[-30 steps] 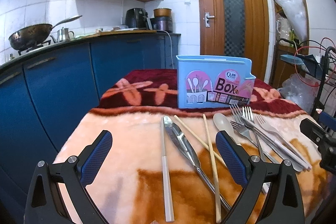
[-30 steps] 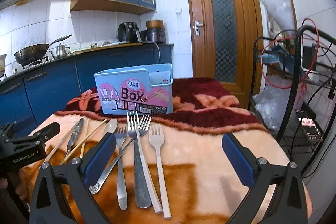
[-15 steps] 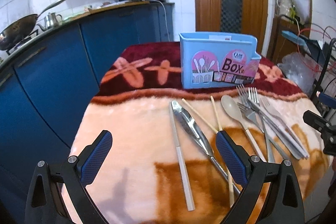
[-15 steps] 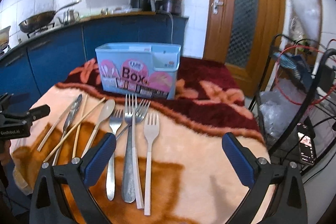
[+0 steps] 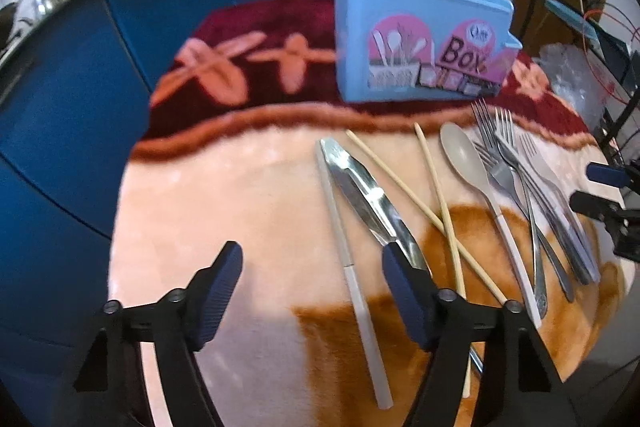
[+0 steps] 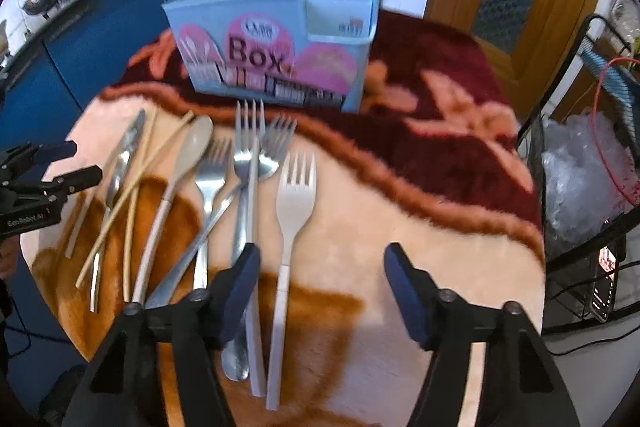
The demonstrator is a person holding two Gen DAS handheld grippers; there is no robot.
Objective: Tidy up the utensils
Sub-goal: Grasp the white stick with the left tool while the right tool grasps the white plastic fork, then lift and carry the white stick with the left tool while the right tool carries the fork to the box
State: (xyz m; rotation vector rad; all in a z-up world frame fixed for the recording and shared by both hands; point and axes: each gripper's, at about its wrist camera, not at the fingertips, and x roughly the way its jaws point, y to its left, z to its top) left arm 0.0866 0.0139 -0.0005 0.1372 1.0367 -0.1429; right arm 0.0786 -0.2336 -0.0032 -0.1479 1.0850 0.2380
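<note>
Kitchen with blue cabinets (image 5: 60, 107) behind, round table under a fuzzy peach-and-maroon blanket (image 6: 420, 235). Light blue plastic utensil box with pink "Box" label (image 5: 420, 39) standing upright at the far side, on the maroon part. Laid out in a loose row just near of it: pale slim stick-like utensil (image 5: 348, 239) far left, shiny metal tongs (image 5: 368, 195), two crossed bamboo chopsticks (image 5: 440, 203), beige long-handled spoon (image 5: 472, 167), then a heap of overlapping steel forks (image 6: 244, 163) (count hard to tell), and a white plastic fork (image 6: 294, 211) rightmost. Left gripper (image 5: 312, 291) hovering jaws wide apart over the stick's near end, holding nothing. Right gripper (image 6: 320, 287) also spread wide, straddling the white fork's handle, empty.
</note>
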